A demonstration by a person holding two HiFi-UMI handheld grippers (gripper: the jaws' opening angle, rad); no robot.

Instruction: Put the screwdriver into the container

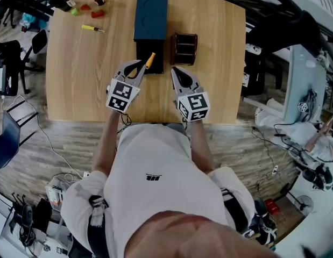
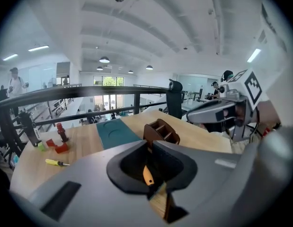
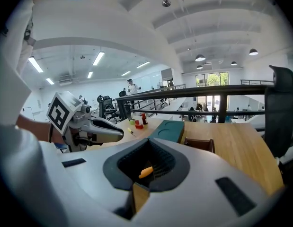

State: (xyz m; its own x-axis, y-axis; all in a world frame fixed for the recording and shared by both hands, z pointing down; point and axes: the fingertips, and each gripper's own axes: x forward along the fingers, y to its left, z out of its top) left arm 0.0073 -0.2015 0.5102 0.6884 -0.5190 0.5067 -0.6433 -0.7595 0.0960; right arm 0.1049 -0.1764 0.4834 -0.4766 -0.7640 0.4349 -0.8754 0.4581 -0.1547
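Holding side, head view: left gripper [image 1: 143, 64] clamped on orange-handled screwdriver [image 1: 150, 59], handle sticking out past the tips.
Screwdriver position: over the light wooden table [image 1: 85, 79], just left of the brown wooden compartmented container [image 1: 184, 48], not in it.
Right side, head view: right gripper [image 1: 175, 69] has its 2 jaws together, empty, just below the container.
Left gripper view: jaws closed, screwdriver [image 2: 147, 175] orange between the fingers; container [image 2: 161, 132] just beyond.
Right gripper view: jaws closed, nothing clamped; container [image 3: 199, 144] ahead, slightly right.
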